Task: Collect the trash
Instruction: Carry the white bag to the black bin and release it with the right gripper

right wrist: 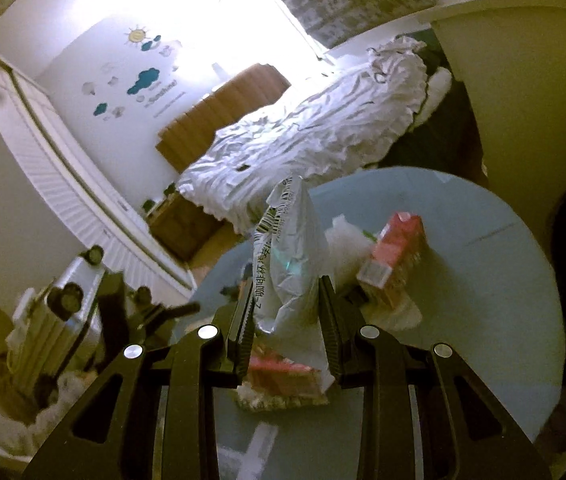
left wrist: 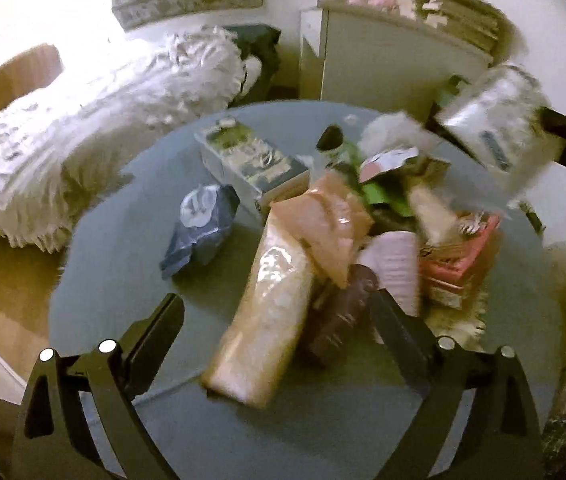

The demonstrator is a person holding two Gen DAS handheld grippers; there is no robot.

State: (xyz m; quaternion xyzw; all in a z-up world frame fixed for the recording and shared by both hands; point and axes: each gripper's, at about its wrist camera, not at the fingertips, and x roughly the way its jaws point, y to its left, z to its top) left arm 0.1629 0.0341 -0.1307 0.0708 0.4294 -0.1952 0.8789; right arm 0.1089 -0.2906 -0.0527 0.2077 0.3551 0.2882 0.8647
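Left wrist view looks down on a round blue-grey table (left wrist: 115, 240) that carries the litter in a loose heap toward its far right side, with a bed of rumpled white bedding (left wrist: 63, 140) beyond it. Among the heap lie a long tan plastic packet (left wrist: 267, 320), a printed carton (left wrist: 251, 164), a red box (left wrist: 459, 256) and, apart to the left, a crumpled dark blue wrapper (left wrist: 199, 228). The left gripper (left wrist: 279, 312) stands with its jaws spread wide and nothing pressed between them — the tan packet lies below the gap, seemingly resting on the table.

The right gripper (right wrist: 285, 320) is clamped on a crinkled white wrapper (right wrist: 291, 256) with printed barcodes, lifted clear of the table. So the step in hand looks like gathering pieces one by one. Next, I judge, the white wrapper needs carrying to wherever trash is being collected — no bin shows — while the left lowers and closes on the tan packet.
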